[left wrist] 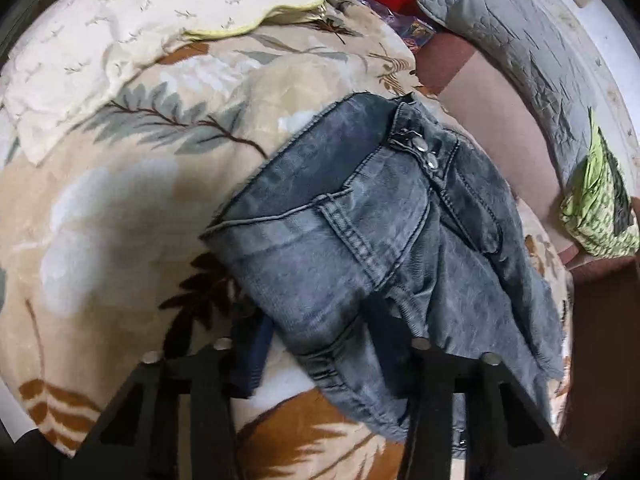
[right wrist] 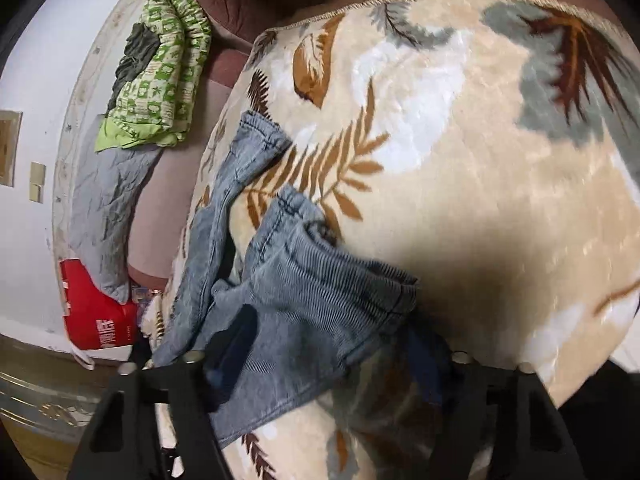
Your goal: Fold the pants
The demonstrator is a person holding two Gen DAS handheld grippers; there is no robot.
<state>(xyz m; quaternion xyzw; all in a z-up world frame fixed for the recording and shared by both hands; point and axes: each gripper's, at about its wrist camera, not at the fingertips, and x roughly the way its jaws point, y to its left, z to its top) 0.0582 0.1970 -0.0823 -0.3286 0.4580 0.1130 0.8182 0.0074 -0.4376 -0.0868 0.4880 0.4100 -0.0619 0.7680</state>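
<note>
I see my left gripper (left wrist: pixel 320 360) spread wide, the grey jeans (left wrist: pixel 360 220) folded on the leaf-print blanket (left wrist: pixel 120 200) between and beyond its jaws. My right gripper (right wrist: pixel 324 360) (also spread) straddles a bunched hem.

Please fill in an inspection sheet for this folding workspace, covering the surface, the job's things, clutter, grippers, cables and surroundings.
Surface: leaf-print plush blanket spread over a maroon sofa.
Job's things: grey-blue denim pants lie bunched on the blanket, waistband buttons up; legs partly doubled over.
Clutter: cream embroidered cloth, grey quilted pillow, green patterned bundle, red package.
Grippers: left gripper open over the pants; right gripper open, denim between its fingers.
Cables: nothing seen.
Surroundings: white wall behind the sofa.
</note>
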